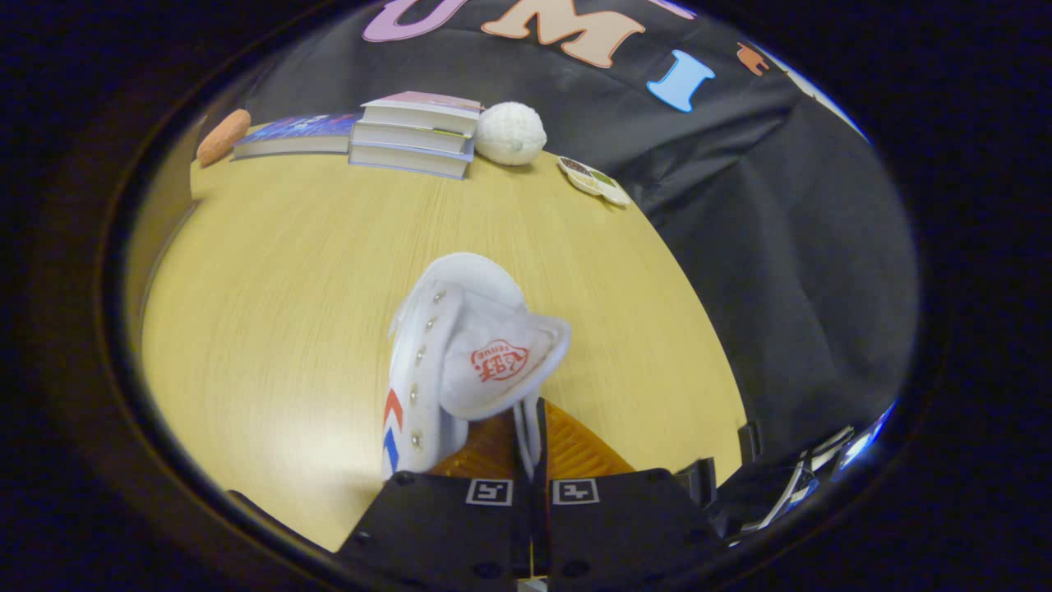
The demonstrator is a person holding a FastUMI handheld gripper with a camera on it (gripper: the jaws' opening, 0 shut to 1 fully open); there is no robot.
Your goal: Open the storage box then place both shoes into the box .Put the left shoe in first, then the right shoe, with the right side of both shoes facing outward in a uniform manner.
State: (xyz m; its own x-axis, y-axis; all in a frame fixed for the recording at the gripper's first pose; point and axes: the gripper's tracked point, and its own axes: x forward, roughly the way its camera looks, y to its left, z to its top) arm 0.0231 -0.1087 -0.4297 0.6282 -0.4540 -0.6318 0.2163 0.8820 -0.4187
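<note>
Between the jaws, closed tight on its laces and collar, hangs one white shoe [460,353] over the desk [271,312]; its heel is hidden. Beyond lie four books [415,136], one knitted ball [510,133].

Even overhead light, edges perhaps blurred
</note>
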